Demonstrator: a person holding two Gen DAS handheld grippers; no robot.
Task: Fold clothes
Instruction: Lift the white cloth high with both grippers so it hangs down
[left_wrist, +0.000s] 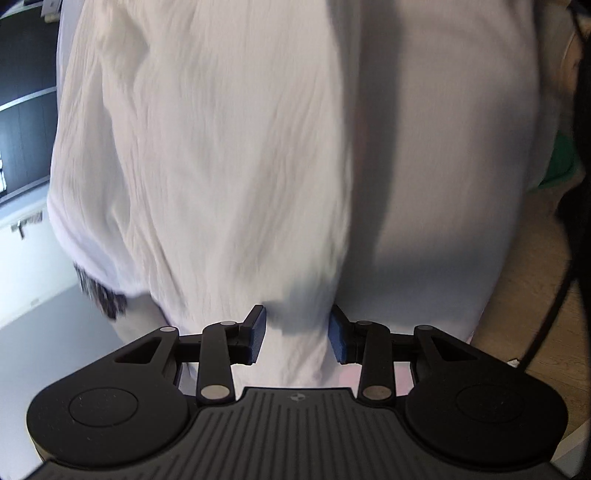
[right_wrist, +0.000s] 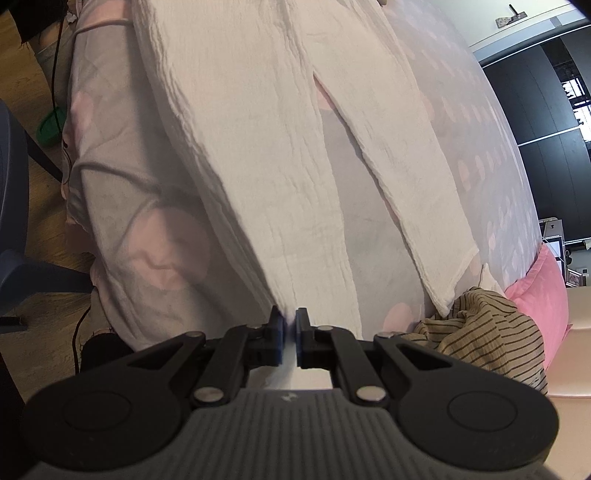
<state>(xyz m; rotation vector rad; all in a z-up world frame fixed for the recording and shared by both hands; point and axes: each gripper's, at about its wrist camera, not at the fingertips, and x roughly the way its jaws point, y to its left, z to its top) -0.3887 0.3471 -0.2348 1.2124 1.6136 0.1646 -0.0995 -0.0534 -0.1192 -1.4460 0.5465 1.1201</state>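
Where white trousers (right_wrist: 280, 177) lie, a pink-dotted grey bedspread (right_wrist: 155, 206) covers the bed.

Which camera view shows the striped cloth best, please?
The right wrist view. There the striped cloth lies crumpled at the lower right, next to the pink pillow and touching an edge of the white garment. The left wrist view shows only a dark blurred scrap at the garment's lower left edge; whether that is the same cloth cannot be told.
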